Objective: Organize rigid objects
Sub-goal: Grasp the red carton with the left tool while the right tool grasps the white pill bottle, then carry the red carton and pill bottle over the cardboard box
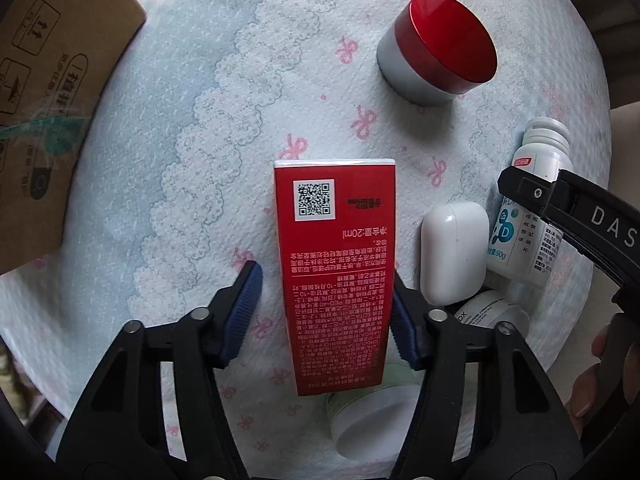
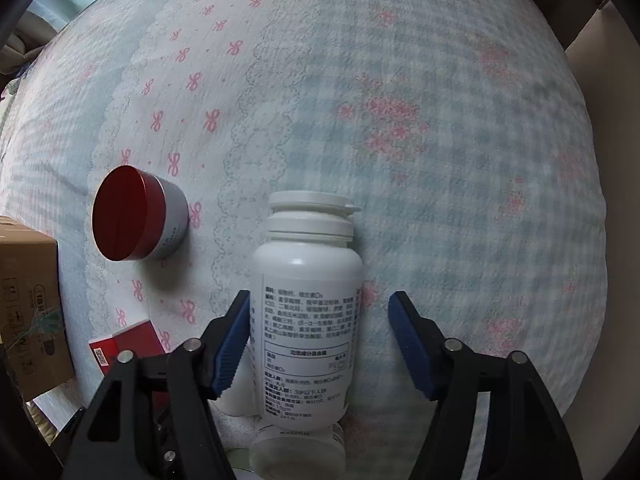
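In the left wrist view a red carton point(image 1: 335, 264) with a QR code lies on the bed cover between the open jaws of my left gripper point(image 1: 326, 304); the right pad touches it, the left pad stands apart. In the right wrist view a white pill bottle point(image 2: 306, 308) lies between the open jaws of my right gripper point(image 2: 318, 336), against the left pad, with a gap to the right pad. The same bottle point(image 1: 528, 216) shows at the right of the left view, under the right gripper's black arm point(image 1: 572, 216).
A red-lidded grey jar point(image 1: 438, 50) lies on its side farther away, also in the right wrist view point(image 2: 138, 216). A white earbud case point(image 1: 454, 254), small white jars point(image 1: 372, 420) and a cardboard box point(image 1: 52, 108) are nearby. The surface is a soft patterned bed cover point(image 2: 440, 140).
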Motion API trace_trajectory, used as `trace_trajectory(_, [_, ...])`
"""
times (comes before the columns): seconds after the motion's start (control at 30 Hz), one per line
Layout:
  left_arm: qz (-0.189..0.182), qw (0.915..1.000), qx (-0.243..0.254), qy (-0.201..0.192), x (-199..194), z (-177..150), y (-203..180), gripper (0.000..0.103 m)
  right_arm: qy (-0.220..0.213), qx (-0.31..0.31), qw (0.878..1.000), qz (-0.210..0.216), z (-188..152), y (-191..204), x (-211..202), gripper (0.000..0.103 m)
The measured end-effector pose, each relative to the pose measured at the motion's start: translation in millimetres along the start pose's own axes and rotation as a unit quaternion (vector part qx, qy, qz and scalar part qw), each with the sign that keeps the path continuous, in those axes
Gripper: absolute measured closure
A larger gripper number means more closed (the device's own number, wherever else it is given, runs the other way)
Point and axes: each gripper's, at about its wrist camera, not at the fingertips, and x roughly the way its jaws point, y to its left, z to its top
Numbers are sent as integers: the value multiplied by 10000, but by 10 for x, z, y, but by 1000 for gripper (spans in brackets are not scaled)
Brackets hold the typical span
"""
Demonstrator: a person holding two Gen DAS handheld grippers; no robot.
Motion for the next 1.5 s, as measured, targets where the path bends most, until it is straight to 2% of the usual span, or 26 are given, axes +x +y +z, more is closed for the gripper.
trace_trajectory(0.07, [-111,9999,-7,22,-13,48,38,58,32,-20,10000,35,19,52,13,56])
trace_trajectory(0.1, [-144,9999,5,21,-22,45,36,62,38,-55,10000,-44,25,82,19,56])
trace_trajectory(0.2, [-181,9998,28,-7,-43,56,56,62,9,-116,9998,-160,47,166,32,56])
trace_trajectory(0.33, [-268,9996,46,-63,-99,51,90,63,-79,-54,9999,-87,26,173,28,57])
trace_trajectory(0.43, [-297,9992,122,-240,-265,-33,156,64,-163,5,9998,-101,-41,103,-39,57])
trace_trajectory(0.7, [-597,9956,351,-624,-639,-65,257,64,-469,165,9987,-57,-208,-49,-459,57])
trace_trajectory(1.0, [-1003,9828,848,-1301,-1553,-205,369,64,-1103,436,9927,196,-583,-60,-1360,57])
trace_trajectory(1.2, [-1116,9700,1233,-1776,-2244,-287,464,64,-1573,492,9858,317,-835,162,-2063,57])
trace_trajectory(1.37, [-1236,9615,1255,-2108,-2869,-391,849,64,-1888,290,9806,447,-1096,475,-2576,57])
trace_trajectory(1.5, [-1188,9541,1291,-2429,-3363,-464,1224,64,-2026,17,9775,594,-1298,809,-2841,57])
